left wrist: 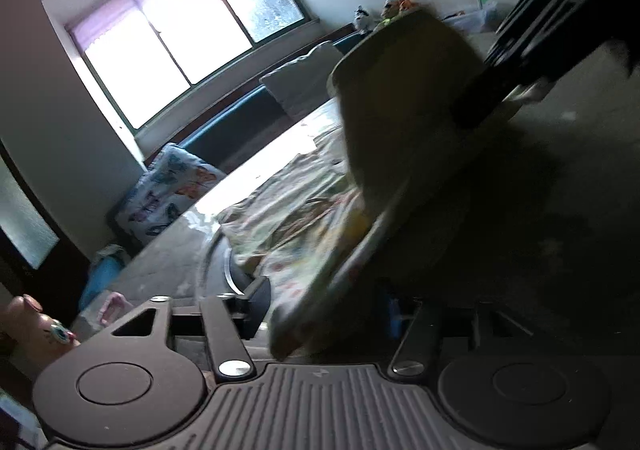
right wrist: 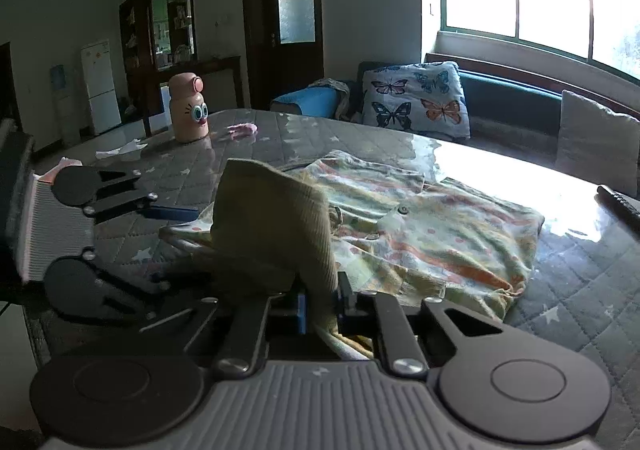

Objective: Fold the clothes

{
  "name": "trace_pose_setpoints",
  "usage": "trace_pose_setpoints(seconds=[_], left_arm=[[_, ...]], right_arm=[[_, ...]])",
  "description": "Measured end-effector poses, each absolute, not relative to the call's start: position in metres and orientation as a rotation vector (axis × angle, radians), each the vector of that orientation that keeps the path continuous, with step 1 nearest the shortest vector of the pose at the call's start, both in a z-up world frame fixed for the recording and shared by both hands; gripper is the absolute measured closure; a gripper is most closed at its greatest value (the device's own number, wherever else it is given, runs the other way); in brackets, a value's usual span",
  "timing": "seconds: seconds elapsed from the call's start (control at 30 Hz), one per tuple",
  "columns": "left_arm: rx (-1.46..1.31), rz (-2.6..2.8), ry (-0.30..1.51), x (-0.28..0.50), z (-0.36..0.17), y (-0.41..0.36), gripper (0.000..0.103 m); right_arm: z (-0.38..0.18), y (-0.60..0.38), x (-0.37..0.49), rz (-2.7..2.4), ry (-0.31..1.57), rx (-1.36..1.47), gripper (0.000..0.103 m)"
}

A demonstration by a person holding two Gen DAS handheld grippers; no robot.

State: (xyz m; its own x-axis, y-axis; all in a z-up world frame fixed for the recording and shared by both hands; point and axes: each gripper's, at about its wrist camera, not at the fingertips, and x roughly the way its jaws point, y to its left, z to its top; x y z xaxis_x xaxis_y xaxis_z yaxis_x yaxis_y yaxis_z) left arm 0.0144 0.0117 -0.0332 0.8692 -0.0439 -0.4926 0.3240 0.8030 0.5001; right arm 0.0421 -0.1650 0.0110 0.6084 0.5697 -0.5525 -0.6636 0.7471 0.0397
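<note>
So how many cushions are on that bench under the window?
3 show: a butterfly-print cushion in the middle, a plain grey cushion to its right, and a blue cushion to its left, partly under a cloth. More may be hidden beyond the frame.

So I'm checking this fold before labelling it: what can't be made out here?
- Left tongs, left wrist view: motion blur and the lifted khaki cloth hide whether they grip.
- Patterned garment, right wrist view: its near part is hidden behind the khaki cloth.
- Right tongs: pads hidden by the pinched cloth.
</note>
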Motion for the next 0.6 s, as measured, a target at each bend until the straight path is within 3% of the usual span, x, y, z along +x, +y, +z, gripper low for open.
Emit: trace_pose_setpoints(seconds=[0.03, 0.07, 0.13, 0.6], left_arm=[[0.615, -0.200, 0.482, 0.016, -0.034, 0.013, 0.078], [0.599, -0.202, 0.479, 0.014, -0.031, 0.014, 0.086], [0.567, -0.205, 0.471, 0.009, -0.026, 0.018, 0.092], [0.413, -0.357, 0.509, -0.125, 0.050, 0.024, 0.095]], right_arm=[[0.012, -0.165, 0.041, 0.713, 0.570, -0.174, 0.093], [0.012, -0.164, 0.040, 0.710, 0.566, -0.171, 0.093], [0.016, -0.167, 0.034, 0.712, 0.553, -0.159, 0.094], [0.074, -0.210, -0.082, 0.862, 0.533, -0.129, 0.095]])
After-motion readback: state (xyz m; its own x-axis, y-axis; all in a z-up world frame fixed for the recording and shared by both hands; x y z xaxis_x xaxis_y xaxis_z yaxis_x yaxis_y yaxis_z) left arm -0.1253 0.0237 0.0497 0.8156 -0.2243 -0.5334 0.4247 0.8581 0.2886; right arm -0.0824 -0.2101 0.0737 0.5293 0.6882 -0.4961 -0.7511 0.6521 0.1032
